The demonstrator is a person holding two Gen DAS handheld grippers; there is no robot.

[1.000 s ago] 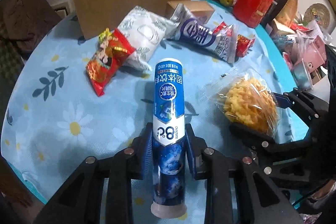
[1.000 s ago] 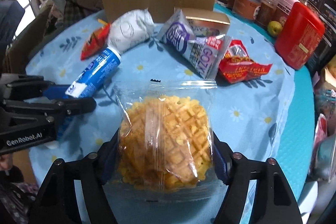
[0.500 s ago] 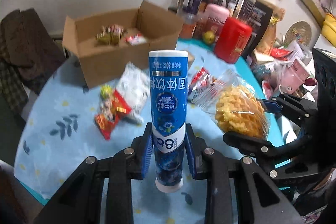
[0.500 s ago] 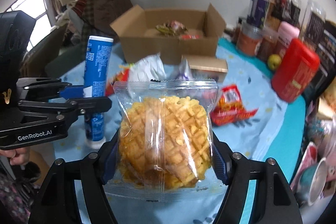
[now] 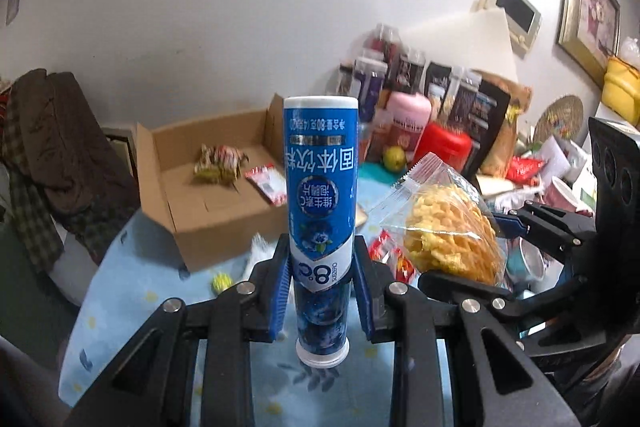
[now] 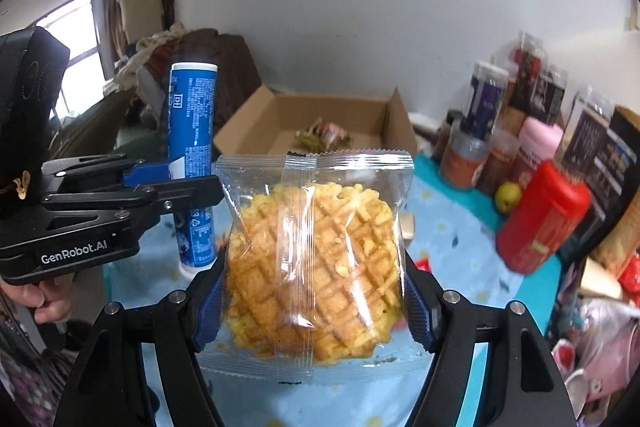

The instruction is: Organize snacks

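In front of the cardboard box, on its near side and up above the flowered surface, carry both loads as gripped: left hand-held gripper clamped tight on the lower part of the blue tablet tube, upright with print inverted and one cap poking out below the pads; right hand-held gripper clamped, jaws wide, on the two sides of the clear-wrapped waffle cake, just right of the tube. Judged from this, mid-carry toward the box, so bring each load forward over the near wall of the box and keep clear of the raised side flaps. Aim for the bare cardboard floor at the front of the box, short of the wrapped snacks lying toward its back. Go in one at a time, given how close together the two tools ride. Tip the tube over and lay it along a wall of the box, to guard against rolling; let go only once low. Ease the waffle cake down flat without extra squeeze, as probably crumbly and slippery in its film. Steer wide of the red canister and jars to the right of the box.
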